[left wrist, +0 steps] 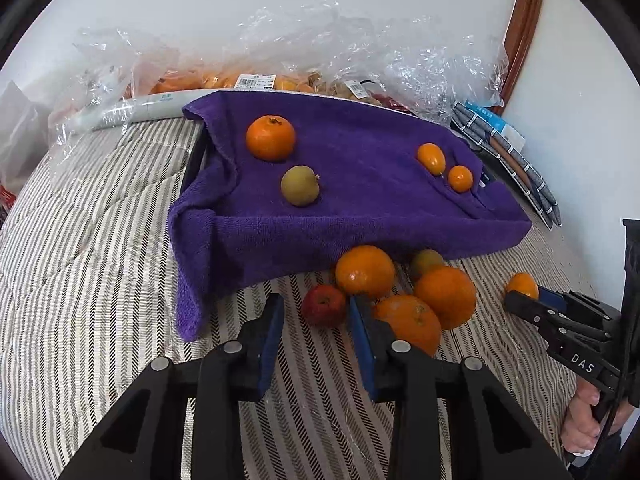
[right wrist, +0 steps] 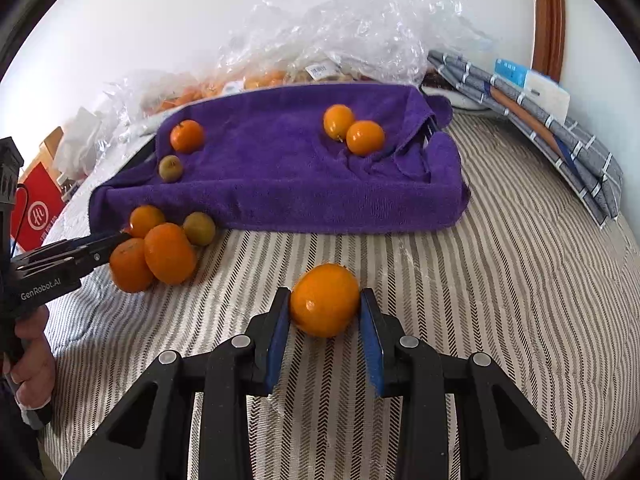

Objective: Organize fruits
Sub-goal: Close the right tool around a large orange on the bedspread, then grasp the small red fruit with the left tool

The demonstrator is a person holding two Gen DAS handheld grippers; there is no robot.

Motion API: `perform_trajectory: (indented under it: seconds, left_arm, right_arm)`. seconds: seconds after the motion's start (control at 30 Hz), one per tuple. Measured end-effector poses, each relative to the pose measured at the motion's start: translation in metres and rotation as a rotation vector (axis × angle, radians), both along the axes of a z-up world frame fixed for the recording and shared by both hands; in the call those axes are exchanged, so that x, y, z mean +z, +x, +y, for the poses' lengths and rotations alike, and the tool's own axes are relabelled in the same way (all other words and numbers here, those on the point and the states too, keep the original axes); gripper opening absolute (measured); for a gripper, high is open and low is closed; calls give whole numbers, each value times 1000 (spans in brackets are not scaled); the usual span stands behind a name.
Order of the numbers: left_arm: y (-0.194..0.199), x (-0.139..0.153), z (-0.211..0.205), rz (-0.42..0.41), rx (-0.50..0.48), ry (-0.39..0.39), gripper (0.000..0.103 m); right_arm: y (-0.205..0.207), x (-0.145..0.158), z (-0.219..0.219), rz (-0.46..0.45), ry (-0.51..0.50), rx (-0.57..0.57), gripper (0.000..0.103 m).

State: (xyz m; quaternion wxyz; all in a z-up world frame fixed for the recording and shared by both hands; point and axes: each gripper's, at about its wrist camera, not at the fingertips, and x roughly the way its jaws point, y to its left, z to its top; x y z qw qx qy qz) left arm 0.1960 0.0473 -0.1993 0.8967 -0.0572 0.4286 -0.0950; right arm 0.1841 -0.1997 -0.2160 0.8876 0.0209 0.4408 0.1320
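Observation:
A purple towel (left wrist: 360,184) covers a raised box on the striped bed; it also shows in the right wrist view (right wrist: 280,168). On it lie an orange (left wrist: 271,137), a green-brown fruit (left wrist: 300,185) and two small oranges (left wrist: 432,159). In front lies a pile of oranges (left wrist: 444,296) with a small red apple (left wrist: 324,305). My left gripper (left wrist: 316,312) is open, its fingertips on either side of the red apple. My right gripper (right wrist: 325,304) is open around a lone orange (right wrist: 325,300) on the bed, the left pad touching it.
Clear plastic bags of fruit (left wrist: 280,60) lie behind the towel against the white wall. Folded grey cloths (right wrist: 540,120) lie at the right. A red box (right wrist: 38,212) stands at the far left. The striped bedcover (right wrist: 500,280) stretches to the right.

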Motion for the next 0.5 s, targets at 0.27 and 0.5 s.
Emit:
perform_trajectory:
  seconds: [0.27,0.5]
  left_arm:
    - [2,-3,2,-5,-25,-37,23]
    - [-12,8,15,-103,43,-88,23]
  right_arm:
    - [2,0,-1,-10,8,-9,33]
    - [-5,7,-10,-56,85,-2,33]
